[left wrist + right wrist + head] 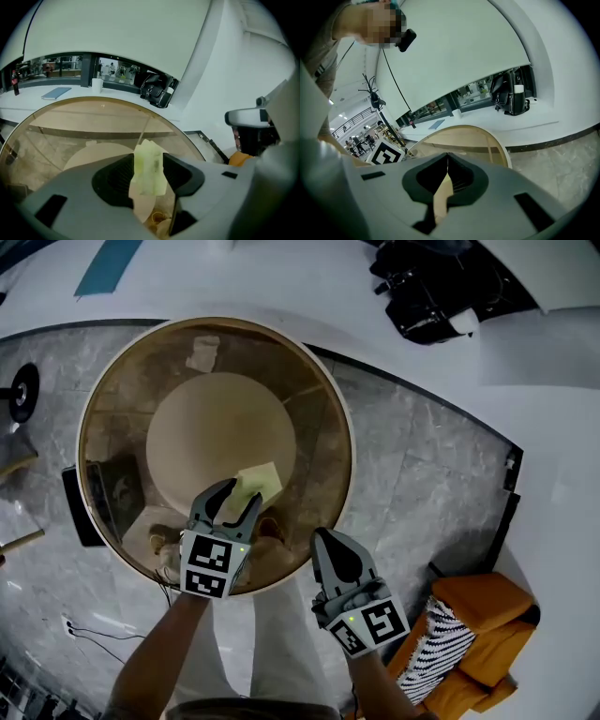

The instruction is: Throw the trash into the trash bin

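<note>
A pale yellow-green scrap of paper (261, 482) sits at the tips of my left gripper (242, 495), over the near part of a big round brown-tinted glass top (112, 409) with a pale rim. In the left gripper view the scrap (149, 171) stands upright between the spread jaws of the left gripper (148, 159), and I see no pad pressing on it. My right gripper (324, 540) hovers beside the rim's near right edge. The right gripper (448, 157) has its tips together and holds nothing. A crumpled pale wad (203, 352) lies at the far side of the round top.
A black bag (427, 301) stands on the curved white counter (309, 287) behind. An orange seat with a striped cushion (478, 624) is at the lower right. Dark gear (21, 390) and cables (84, 629) lie on the grey floor at left.
</note>
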### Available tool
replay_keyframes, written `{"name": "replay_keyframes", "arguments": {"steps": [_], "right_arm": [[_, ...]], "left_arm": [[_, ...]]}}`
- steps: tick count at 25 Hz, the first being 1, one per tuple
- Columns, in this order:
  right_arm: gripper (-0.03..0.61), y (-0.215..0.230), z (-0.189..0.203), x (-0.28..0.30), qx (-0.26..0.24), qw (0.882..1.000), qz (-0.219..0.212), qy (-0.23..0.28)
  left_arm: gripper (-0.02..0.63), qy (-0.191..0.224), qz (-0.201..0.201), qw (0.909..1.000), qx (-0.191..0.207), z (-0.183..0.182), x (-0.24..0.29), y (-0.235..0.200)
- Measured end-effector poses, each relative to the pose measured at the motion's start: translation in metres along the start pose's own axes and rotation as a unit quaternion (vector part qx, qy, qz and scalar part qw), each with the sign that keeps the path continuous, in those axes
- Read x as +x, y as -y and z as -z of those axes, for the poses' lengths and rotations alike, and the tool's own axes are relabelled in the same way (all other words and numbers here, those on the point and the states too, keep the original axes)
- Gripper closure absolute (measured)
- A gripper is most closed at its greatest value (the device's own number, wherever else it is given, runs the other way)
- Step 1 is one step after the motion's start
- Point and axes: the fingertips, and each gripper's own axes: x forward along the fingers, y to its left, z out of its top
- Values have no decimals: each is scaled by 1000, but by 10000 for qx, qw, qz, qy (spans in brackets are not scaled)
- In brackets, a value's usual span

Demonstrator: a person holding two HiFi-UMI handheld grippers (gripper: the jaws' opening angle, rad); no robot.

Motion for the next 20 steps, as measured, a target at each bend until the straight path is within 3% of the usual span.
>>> {"name": "replay_keyframes", "arguments": {"steps": [6, 10, 20], "right_arm": [[560, 1, -2, -6, -31, 10000, -9, -5], [560, 3, -6, -8, -52, 10000, 6, 8], [560, -16, -14, 0, -152, 9998, -126, -11]], "left_arm": [[424, -106, -6, 9999, -97, 6, 4, 4], [576, -60, -58, 9999, -108, 2, -2, 7], [583, 120, 129, 9994, -301, -10, -22, 9]]}}
